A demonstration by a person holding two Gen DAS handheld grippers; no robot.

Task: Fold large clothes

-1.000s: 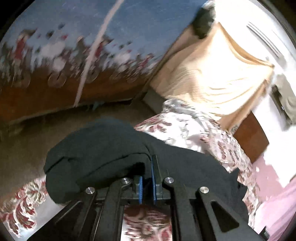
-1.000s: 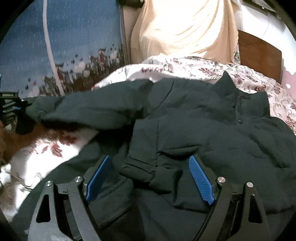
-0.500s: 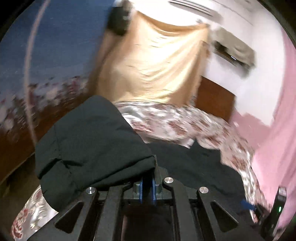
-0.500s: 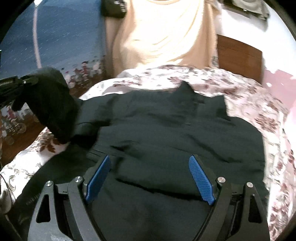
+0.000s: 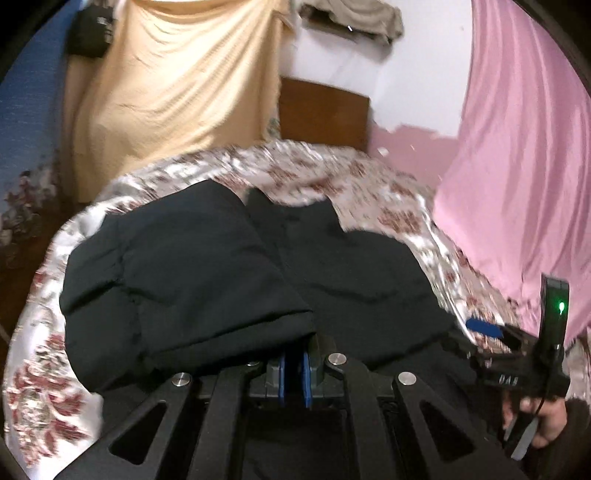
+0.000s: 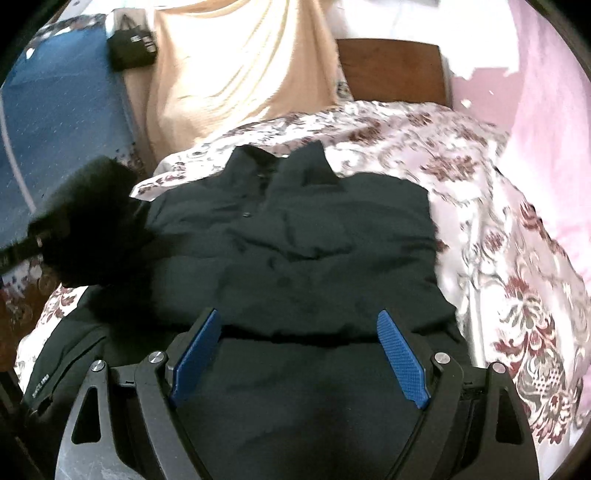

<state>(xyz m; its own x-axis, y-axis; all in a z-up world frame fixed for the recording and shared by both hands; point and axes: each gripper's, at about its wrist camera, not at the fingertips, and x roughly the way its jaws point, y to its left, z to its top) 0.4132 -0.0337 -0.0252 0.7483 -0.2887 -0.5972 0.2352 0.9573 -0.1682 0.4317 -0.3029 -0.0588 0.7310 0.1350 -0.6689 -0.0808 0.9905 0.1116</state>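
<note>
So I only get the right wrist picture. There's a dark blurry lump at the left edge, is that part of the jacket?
Observer: Yes, it's the jacket's sleeve, clamped in the shut left gripper.
Operator: Is anything of the person visible?
Observer: A hand holding the right gripper's handle, at the left view's lower right.
Operator: Anything on the wall above the headboard?
Observer: A greyish cloth hangs above it in the left view.

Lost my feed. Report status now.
Left gripper shut on jacket sleeve, lifted. Right gripper open above dark jacket on floral bedspread. Nothing in the way.
</note>
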